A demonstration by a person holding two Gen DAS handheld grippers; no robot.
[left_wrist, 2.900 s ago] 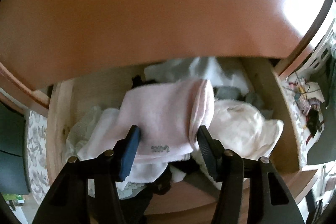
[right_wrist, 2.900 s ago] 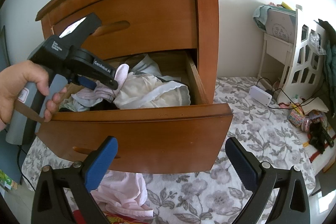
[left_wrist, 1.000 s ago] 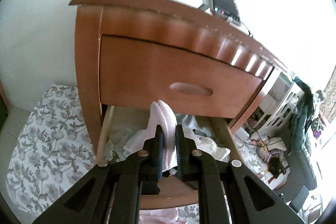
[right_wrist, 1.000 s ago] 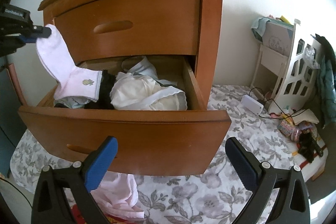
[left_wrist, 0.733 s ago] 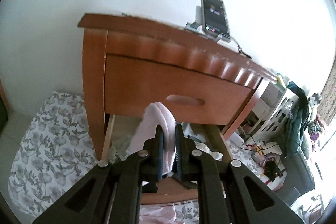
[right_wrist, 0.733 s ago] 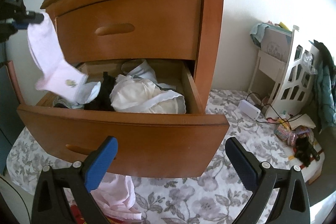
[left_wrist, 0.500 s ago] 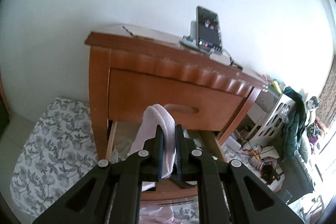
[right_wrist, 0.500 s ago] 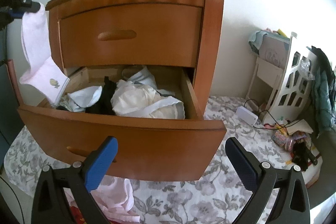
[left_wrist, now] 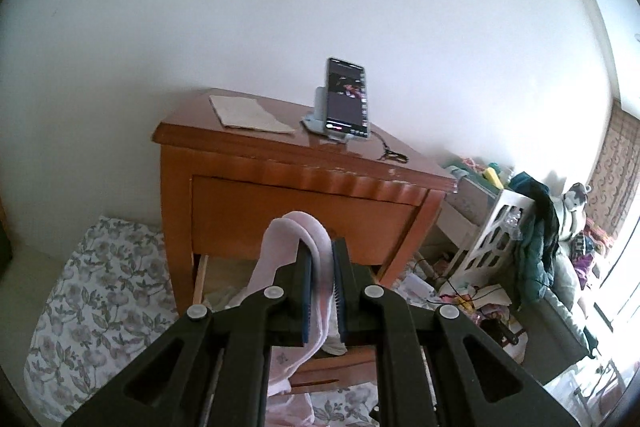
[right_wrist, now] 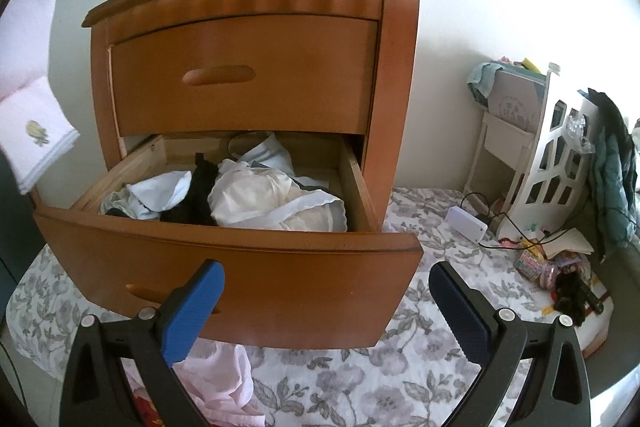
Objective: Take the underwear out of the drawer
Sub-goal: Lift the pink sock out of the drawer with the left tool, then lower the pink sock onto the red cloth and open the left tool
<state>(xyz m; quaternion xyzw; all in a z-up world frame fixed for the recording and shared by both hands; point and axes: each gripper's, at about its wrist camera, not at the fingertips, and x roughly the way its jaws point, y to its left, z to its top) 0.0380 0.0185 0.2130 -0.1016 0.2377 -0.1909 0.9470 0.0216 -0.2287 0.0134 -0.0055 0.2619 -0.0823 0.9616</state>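
My left gripper (left_wrist: 320, 247) is shut on a pale pink piece of underwear (left_wrist: 280, 239), which drapes over the fingertips and hangs down below them. It is high in the air, above and in front of the wooden nightstand (left_wrist: 304, 163). In the right wrist view the same pink underwear (right_wrist: 28, 115) hangs at the far left, clear of the open bottom drawer (right_wrist: 280, 275). Inside the drawer lie a white garment (right_wrist: 260, 199), a black one (right_wrist: 200, 187) and a light blue-white one (right_wrist: 160, 195). My right gripper (right_wrist: 324, 279) stands open and empty before the drawer front.
A phone on a stand (left_wrist: 346, 99) and a folded paper (left_wrist: 248, 115) sit on the nightstand top. Another pink garment (right_wrist: 216, 379) lies on the floral floor cover below the drawer. A white rack (right_wrist: 560, 155), cables and clutter stand to the right.
My left gripper has risen and drawn back from the drawer with the pink underwear, which now hangs clear of it. The right gripper has stayed nearly still.
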